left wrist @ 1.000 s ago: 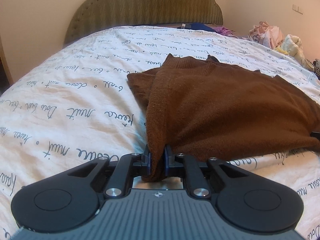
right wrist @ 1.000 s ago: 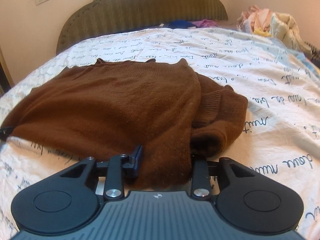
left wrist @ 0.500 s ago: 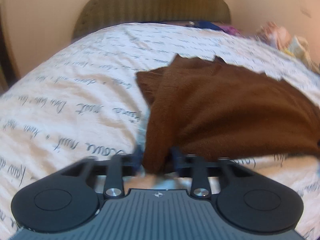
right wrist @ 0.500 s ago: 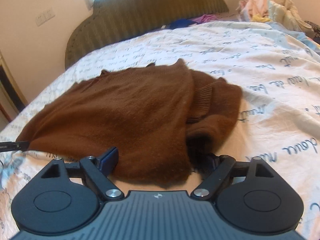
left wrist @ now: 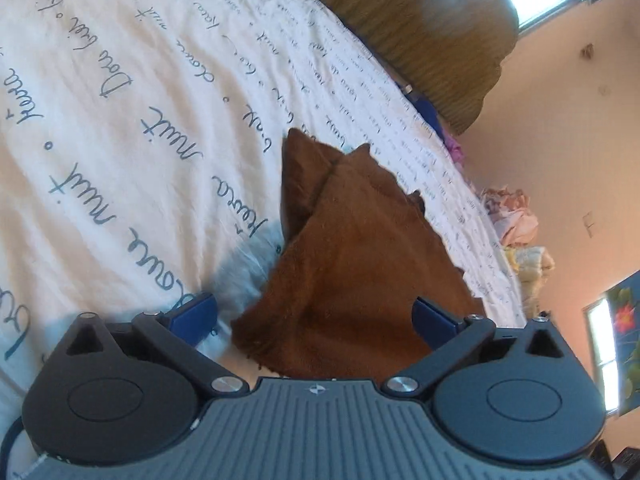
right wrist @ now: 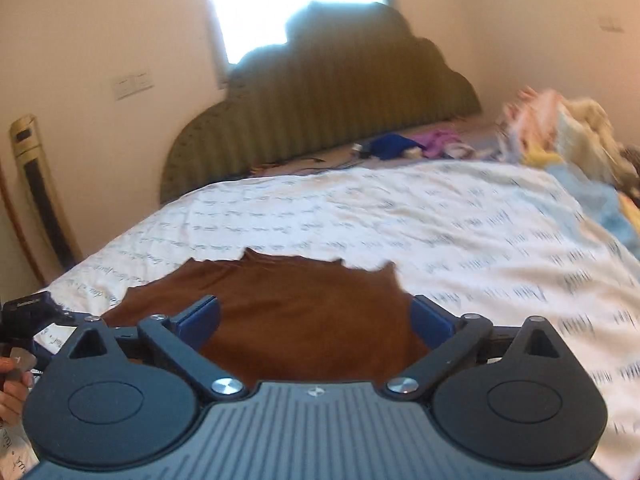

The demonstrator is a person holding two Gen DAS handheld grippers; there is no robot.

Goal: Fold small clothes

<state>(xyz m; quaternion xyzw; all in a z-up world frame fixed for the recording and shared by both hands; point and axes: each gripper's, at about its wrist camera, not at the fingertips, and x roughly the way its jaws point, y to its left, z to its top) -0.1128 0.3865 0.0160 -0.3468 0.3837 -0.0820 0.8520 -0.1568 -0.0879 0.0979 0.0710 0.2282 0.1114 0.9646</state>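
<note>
Left wrist view: the left hand-held gripper (left wrist: 314, 316) has its jaws spread wide, and its blue pads (left wrist: 196, 314) stand clear of the cloth on either side. The brown sweater (left wrist: 348, 264) lies on the bed (left wrist: 120, 120) directly ahead of this gripper, its near edge between the two open fingers and not pinched by either. The view is rolled, so the bed slopes from near left to far right. The bed cover is white with dark script lettering. A green headboard (left wrist: 420, 32) stands at the far end, and a pile of pale clothes (left wrist: 516, 224) sits at the far right edge of the bed. Right wrist view: the right hand-held gripper (right wrist: 316, 316) is likewise spread wide, with nothing between its pads (right wrist: 200, 318). The sweater (right wrist: 280, 304) lies flat on the bed (right wrist: 440, 232) just beyond the open fingers, with its far edge uneven. At the near left edge, part of the left hand-held gripper (right wrist: 28, 312) and the fingers of a hand (right wrist: 12, 388) are visible. Blue and purple garments (right wrist: 404, 146) lie at the foot of the headboard (right wrist: 320, 120), and the clothes pile (right wrist: 568, 128) is at far right. A window (right wrist: 296, 4) is bright above the headboard. The far right of this view is motion-blurred.
</note>
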